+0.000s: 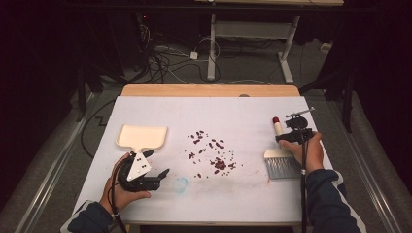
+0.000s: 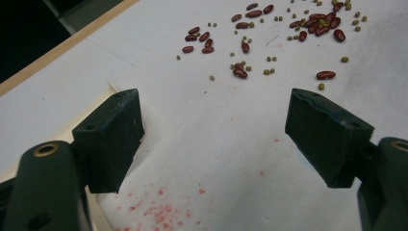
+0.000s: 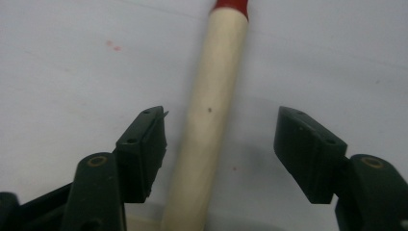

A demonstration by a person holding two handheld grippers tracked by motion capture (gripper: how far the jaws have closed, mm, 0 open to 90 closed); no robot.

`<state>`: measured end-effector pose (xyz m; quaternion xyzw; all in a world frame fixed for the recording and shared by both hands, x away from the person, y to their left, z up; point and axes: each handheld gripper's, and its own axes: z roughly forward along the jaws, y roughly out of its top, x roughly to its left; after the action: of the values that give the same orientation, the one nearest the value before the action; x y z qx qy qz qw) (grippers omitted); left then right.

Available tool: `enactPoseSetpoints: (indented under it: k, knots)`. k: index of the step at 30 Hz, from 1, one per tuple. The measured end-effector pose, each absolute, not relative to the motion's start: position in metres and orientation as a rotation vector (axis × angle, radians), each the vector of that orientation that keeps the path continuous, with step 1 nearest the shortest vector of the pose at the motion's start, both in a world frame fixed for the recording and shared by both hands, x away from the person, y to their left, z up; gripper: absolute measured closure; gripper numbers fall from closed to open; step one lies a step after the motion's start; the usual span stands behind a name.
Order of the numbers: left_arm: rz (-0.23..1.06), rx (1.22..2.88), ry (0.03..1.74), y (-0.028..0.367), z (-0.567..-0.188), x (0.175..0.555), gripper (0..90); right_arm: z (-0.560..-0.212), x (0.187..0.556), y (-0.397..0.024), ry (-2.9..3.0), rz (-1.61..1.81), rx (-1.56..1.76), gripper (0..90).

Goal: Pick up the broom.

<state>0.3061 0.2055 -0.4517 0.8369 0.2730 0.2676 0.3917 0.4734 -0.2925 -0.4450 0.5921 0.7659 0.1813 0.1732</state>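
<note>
High view: the beans (image 1: 212, 151) lie loose mid-table, none swept yet. The dustpan (image 1: 142, 136) sits at 9 o'clock, the brush (image 1: 281, 155) at 3. Left gripper view: the left gripper (image 2: 214, 132) gapes wide, holding nothing. Right gripper view: the right gripper (image 3: 221, 151) straddles the brush handle (image 3: 211, 120), jaws not yet touching it.

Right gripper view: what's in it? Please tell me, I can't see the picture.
A cream brush handle with a red tip lies on the white table, between the open black jaws of the right gripper. Neither jaw touches it.
</note>
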Motion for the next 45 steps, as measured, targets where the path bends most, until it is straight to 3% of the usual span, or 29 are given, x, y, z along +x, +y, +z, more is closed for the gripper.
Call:
enactPoseSetpoints:
  k: [3,7,15,23,34,40,45]
  knots:
    - [0.676,2.120,0.698,0.206,-0.451,0.306,20.3,-0.448,0.481,-0.293,2.170,0.502,1.698,44.9]
    - [0.674,2.129,0.697,0.205,-0.452,0.307,20.3,-0.445,0.484,-0.283,2.223,0.480,1.655,63.8]
    - [0.677,2.132,0.691,0.203,-0.452,0.306,20.3,-0.447,0.482,-0.280,2.173,0.512,1.689,70.1]
    - [0.676,2.124,0.702,0.205,-0.452,0.306,20.3,-0.447,0.475,-0.285,2.140,0.609,1.667,70.3]
    - [0.675,2.082,0.736,0.202,-0.445,0.305,21.7,-0.421,0.429,-0.296,2.008,0.983,1.450,70.4]
    - [0.599,2.003,0.712,0.177,-0.425,0.307,21.8,-0.398,0.402,-0.293,1.952,1.091,1.321,70.4]
    - [0.509,1.963,0.617,0.133,-0.408,0.309,21.9,-0.382,0.385,-0.282,1.909,1.172,1.247,70.4]
